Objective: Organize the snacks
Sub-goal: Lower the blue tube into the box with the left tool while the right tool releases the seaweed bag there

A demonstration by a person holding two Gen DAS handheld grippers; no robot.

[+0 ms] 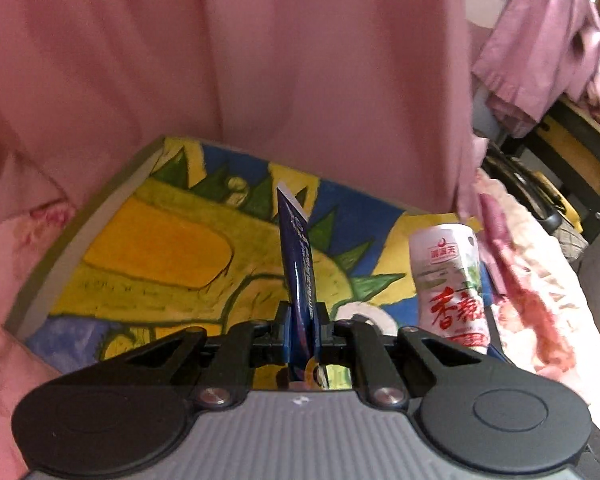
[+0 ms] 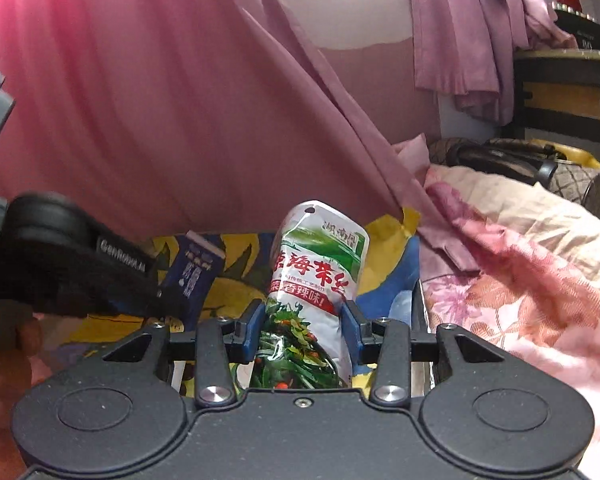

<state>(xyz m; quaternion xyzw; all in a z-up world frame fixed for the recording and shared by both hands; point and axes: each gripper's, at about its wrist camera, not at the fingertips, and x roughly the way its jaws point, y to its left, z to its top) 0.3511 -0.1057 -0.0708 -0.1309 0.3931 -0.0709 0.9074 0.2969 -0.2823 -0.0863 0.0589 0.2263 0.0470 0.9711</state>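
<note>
My left gripper (image 1: 303,320) is shut on a dark blue snack packet (image 1: 298,264), held edge-on and upright above a painted board (image 1: 148,248) with yellow, green and blue shapes. My right gripper (image 2: 305,320) is shut on a white and green snack bag (image 2: 316,272) with red characters, held upright. That bag also shows in the left wrist view (image 1: 448,280), at the right. The blue packet (image 2: 196,276) and the left gripper's body (image 2: 72,264) show at the left of the right wrist view.
A pink curtain (image 1: 260,60) hangs close behind the board. A floral pink bedcover (image 2: 520,280) lies to the right. A dark bag (image 2: 512,160) and a black and yellow frame (image 2: 564,96) stand at the far right. The board's grey edge (image 1: 72,240) runs along the left.
</note>
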